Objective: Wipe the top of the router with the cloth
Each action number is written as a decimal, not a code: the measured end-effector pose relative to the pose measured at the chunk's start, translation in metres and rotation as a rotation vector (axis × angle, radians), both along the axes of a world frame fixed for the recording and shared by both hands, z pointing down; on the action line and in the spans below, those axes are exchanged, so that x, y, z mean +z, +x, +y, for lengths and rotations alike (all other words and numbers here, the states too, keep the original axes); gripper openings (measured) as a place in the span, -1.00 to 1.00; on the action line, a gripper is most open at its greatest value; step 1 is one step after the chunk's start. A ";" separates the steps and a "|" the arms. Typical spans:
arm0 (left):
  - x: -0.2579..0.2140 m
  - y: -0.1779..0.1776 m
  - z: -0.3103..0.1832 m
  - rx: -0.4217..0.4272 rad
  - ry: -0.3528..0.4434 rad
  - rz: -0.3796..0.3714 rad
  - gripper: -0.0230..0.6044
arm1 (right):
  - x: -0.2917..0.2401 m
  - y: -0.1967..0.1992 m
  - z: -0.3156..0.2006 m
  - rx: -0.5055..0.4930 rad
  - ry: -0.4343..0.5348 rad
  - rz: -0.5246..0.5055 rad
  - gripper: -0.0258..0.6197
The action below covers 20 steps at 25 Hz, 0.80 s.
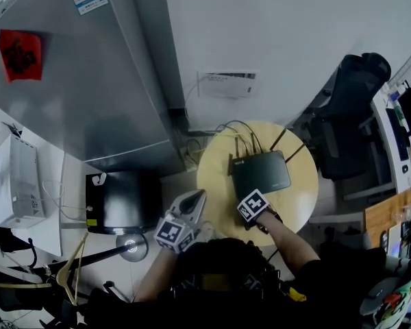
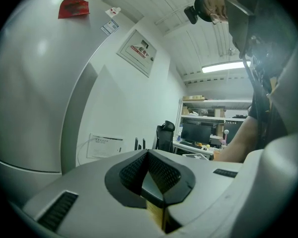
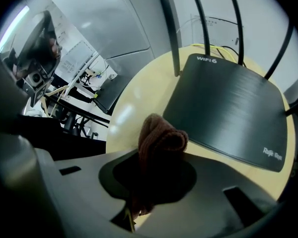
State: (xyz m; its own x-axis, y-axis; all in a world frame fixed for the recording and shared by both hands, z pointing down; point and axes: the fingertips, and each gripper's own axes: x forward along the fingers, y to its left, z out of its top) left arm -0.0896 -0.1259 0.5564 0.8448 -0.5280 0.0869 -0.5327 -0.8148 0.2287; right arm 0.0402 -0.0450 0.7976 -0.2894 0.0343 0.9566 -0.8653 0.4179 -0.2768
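Now: the right tool (image 3: pixel 151 185) is clamped tight on the cloth (image 3: pixel 161 142), a brown knit wad that pokes out past the jaws.
Cloth position: it hangs over the bare yellow desk (image 3: pixel 131 120), just beside the router's near left corner. As far as the right gripper view shows, it is not on the top panel.
Router: the flat dark router (image 3: pixel 223 110) sits toward the back of the round desk. Its antennas (image 3: pixel 204 19) stand up along the far edge, and cables (image 1: pixel 243 127) trail off behind it.
Head view: the right tool (image 1: pixel 248 199) sits at the router's (image 1: pixel 262 172) near edge, with the arm reaching in from below.
Left tool: the left tool (image 2: pixel 150 175) has its jaws closed together with nothing between them. It points up toward the wall, out of the action. From above, the left tool (image 1: pixel 198 197) floats by the desk's (image 1: pixel 216 173) left rim, apart from the router.
Done so far: the cloth is gripped and brought to the router. That much looks settled.
Left to do: by my reading the whole wipe. The cloth has to go onto the top panel and sweep across it, and nothing on the panel shows a pass already made.
Watch for: the antennas at the back, which a long stroke could knock.
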 end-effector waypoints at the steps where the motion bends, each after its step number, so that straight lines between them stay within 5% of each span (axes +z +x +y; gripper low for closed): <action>1: 0.000 -0.002 0.001 -0.009 -0.002 -0.002 -0.94 | 0.000 -0.003 0.000 -0.007 0.000 -0.003 -0.74; 8: -0.002 -0.011 0.008 -0.088 0.006 -0.016 -0.94 | -0.005 -0.021 0.000 -0.072 0.024 -0.056 -0.74; 20: -0.025 0.036 0.053 -0.127 0.049 -0.045 -0.94 | -0.070 -0.019 0.035 -0.255 0.247 -0.210 -0.74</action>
